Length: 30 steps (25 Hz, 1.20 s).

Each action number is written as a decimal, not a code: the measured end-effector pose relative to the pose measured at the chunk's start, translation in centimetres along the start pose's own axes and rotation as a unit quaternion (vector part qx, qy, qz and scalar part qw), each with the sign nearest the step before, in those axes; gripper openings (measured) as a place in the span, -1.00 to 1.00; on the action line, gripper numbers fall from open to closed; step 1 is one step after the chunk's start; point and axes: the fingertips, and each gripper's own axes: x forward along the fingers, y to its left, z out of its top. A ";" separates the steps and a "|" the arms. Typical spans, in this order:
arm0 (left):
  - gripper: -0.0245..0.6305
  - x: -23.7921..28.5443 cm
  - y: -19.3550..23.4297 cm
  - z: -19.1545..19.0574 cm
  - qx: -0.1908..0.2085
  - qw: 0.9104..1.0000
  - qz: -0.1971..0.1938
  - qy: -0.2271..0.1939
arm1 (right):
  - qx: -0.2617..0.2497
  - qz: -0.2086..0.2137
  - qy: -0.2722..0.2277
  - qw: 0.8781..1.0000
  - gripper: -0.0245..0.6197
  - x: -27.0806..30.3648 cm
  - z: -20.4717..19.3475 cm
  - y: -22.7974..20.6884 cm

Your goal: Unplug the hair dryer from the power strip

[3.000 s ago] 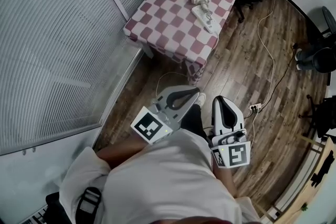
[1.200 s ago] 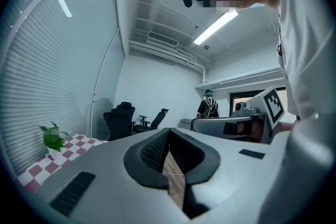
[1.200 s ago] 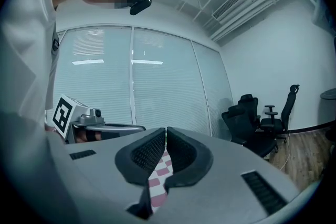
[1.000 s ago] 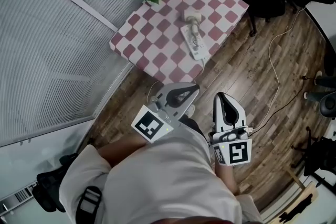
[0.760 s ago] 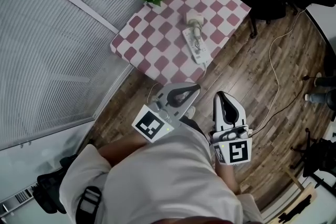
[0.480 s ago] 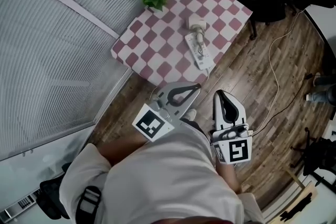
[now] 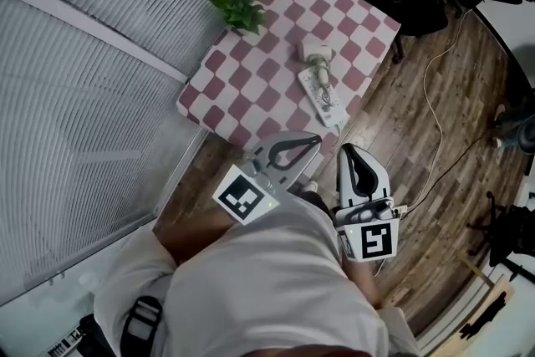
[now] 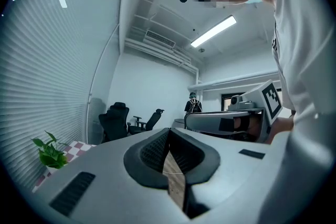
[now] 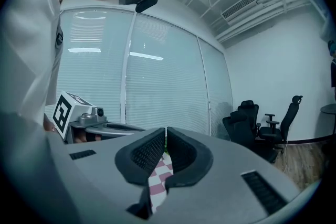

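Inventory of the scene:

- **Table:** One table (image 7: 219,88) under a red-and-white checked cloth (image 7: 276,71) is standing beside the blinds (image 7: 100,54).
- **Task items:** One white hair dryer (image 7: 316,54) is lying on the cloth at the far end of one white power strip (image 7: 323,89), near the table's right edge. The plug is too small to tell whether it is seated.
- **Plant:** One potted plant (image 7: 238,10) is sitting at the far left corner.
- **Grippers:** Two are hovering side by side over the wooden floor (image 7: 418,146), on the table's near side.
  - The left gripper (image 7: 316,138) is keeping its jaws pressed together on nothing.
  - The right gripper (image 7: 351,151) is likewise pressing its jaws together, empty.
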 end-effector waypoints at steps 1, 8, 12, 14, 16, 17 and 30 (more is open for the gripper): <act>-0.83 0.0 0.4 -0.1 0.000 1.000 -0.003 0.000 | -0.001 -0.003 0.000 1.000 -0.82 0.4 0.0 0.1; -0.83 0.9 1.8 -0.4 0.011 1.000 -0.017 0.009 | -0.011 -0.012 0.005 1.000 -0.82 2.1 -0.1 -0.8; -0.83 1.6 2.1 -0.4 0.007 1.000 -0.015 0.011 | -0.019 -0.011 0.010 1.000 -0.82 2.4 0.0 -1.5; -0.83 1.9 2.4 -0.6 0.000 1.000 -0.014 0.013 | -0.021 -0.010 0.012 1.000 -0.82 2.6 -0.1 -1.8; -0.83 2.2 2.6 -0.9 -0.002 1.000 -0.015 0.018 | -0.022 -0.009 0.015 1.000 -0.82 2.8 -0.6 -2.0; -0.83 2.4 2.6 -1.1 0.000 1.000 -0.015 0.020 | -0.021 -0.009 0.017 1.000 -0.82 2.8 -1.0 -2.2; -0.83 4.2 4.0 -6.3 0.005 0.998 -0.003 0.065 | -0.031 -0.012 0.065 0.997 -0.81 4.5 -7.2 -3.6</act>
